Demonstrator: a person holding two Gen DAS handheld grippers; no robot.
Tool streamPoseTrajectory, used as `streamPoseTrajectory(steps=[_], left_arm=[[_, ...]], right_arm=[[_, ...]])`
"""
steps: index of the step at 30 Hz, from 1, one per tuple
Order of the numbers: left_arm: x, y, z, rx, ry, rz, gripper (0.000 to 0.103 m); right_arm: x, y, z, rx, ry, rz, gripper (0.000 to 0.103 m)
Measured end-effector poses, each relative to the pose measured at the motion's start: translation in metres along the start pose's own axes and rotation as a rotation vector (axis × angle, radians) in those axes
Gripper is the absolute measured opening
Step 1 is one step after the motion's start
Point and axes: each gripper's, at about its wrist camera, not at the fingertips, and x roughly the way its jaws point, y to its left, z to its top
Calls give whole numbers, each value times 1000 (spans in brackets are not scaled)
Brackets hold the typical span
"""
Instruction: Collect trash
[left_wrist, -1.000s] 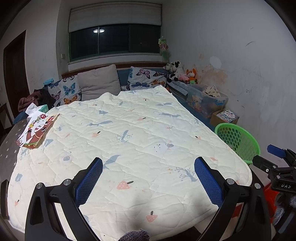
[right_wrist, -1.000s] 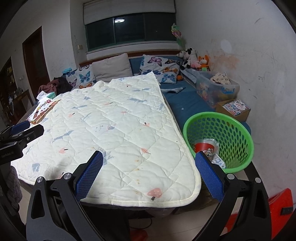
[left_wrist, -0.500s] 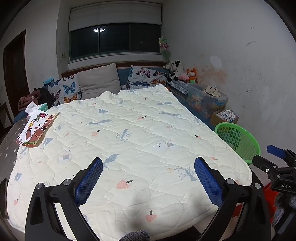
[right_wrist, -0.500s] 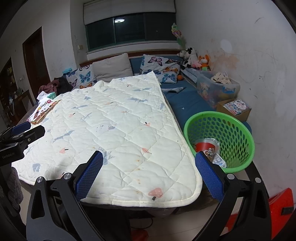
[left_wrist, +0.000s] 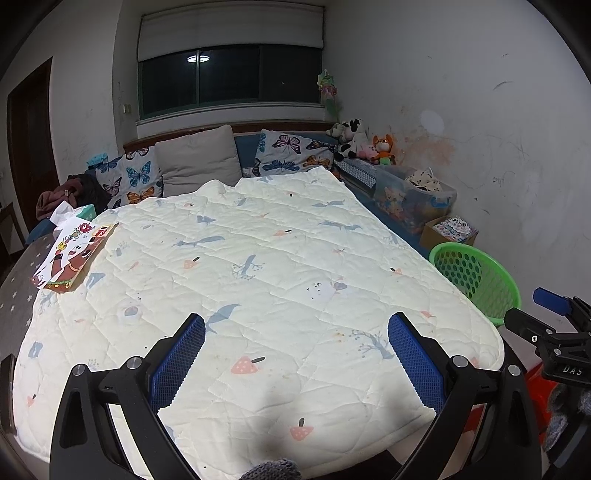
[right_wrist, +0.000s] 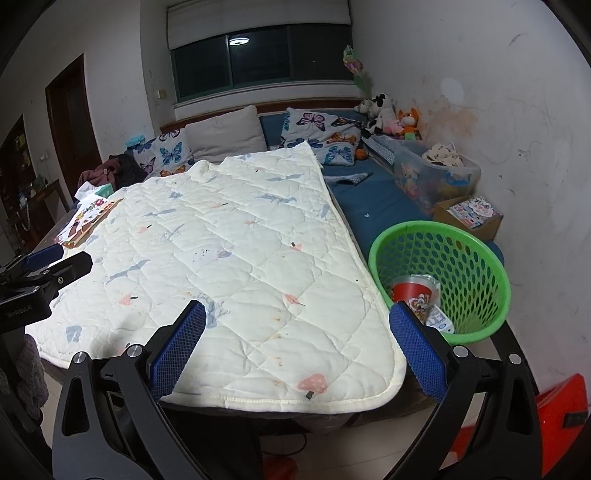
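The left gripper (left_wrist: 295, 362) hangs with its jaws spread wide and empty above the near end of the cream quilt (left_wrist: 258, 266). The right gripper (right_wrist: 295, 354) does the same over the quilt's near right corner, jaws wide apart, gripping nothing. Between both pairs of blue pads (right_wrist: 417, 354) lies only bare quilt, broad and flat. Its right edge runs away toward the pillows (right_wrist: 221, 134), with a strip of blue mattress (right_wrist: 373, 206) beside it. The green basket (right_wrist: 476, 258) stands just right of the quilt's edge, close to the right gripper's right pad. In it lie a red cup (right_wrist: 412, 291) and a crumpled wrapper (right_wrist: 439, 319). On the quilt's far left edge rests a flat cartoon-printed box (left_wrist: 70, 258), well apart from the left gripper.
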Motion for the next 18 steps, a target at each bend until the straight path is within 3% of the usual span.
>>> streamPoseTrajectory(steps=[18], left_arm=[[2, -1, -3, -1, -6, 10, 96]], right_arm=[[4, 7, -2, 2, 2, 15, 99]])
